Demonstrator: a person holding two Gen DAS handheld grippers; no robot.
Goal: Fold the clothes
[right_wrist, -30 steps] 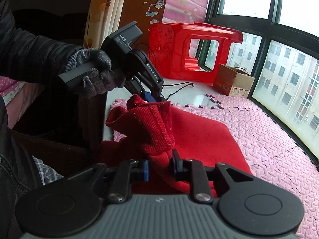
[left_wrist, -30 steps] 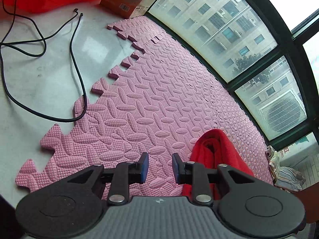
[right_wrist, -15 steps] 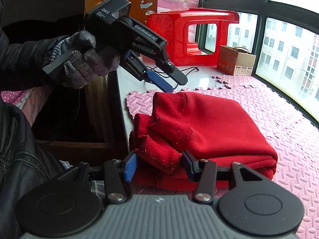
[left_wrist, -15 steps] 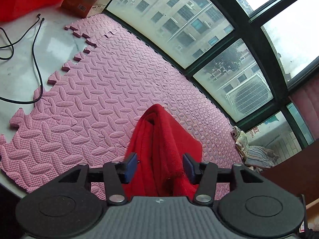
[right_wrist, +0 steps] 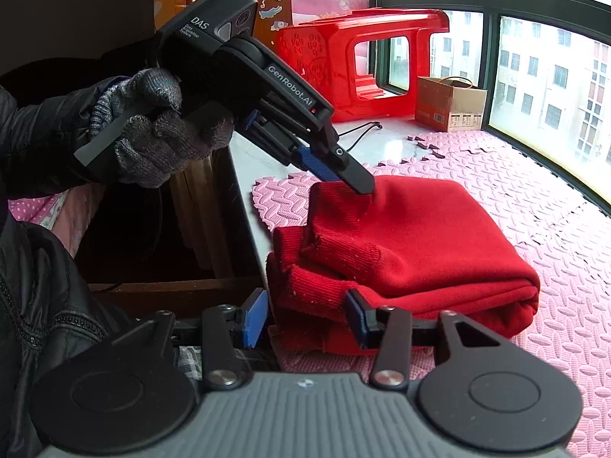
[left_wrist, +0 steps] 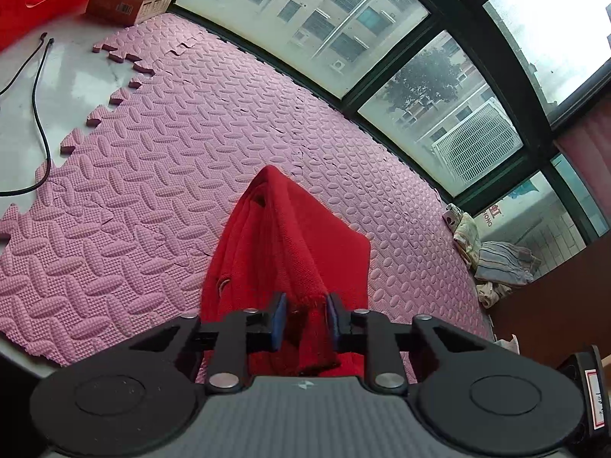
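A red knitted sweater (right_wrist: 412, 240) lies folded in a thick bundle on the pink foam mat (right_wrist: 534, 191) at its near edge. It also shows in the left wrist view (left_wrist: 282, 236). My left gripper (left_wrist: 304, 320) has its jaws partly open around a ridge of the sweater's top corner; in the right wrist view (right_wrist: 343, 175) its tips press into that corner. My right gripper (right_wrist: 305, 318) is open, its jaws either side of the ribbed cuffs at the bundle's near end.
A red plastic stool (right_wrist: 359, 61) and a cardboard box (right_wrist: 450, 103) stand at the far end of the white sill. A black cable (left_wrist: 38, 76) lies on the sill. Windows run along the mat's right side. Crumpled cloths (left_wrist: 492, 259) lie beyond the mat.
The right gripper let go of the sweater end and opened wide as the bundle settled on the mat. The left gripper came down onto the sweater's top corner, jaws narrowing around it.
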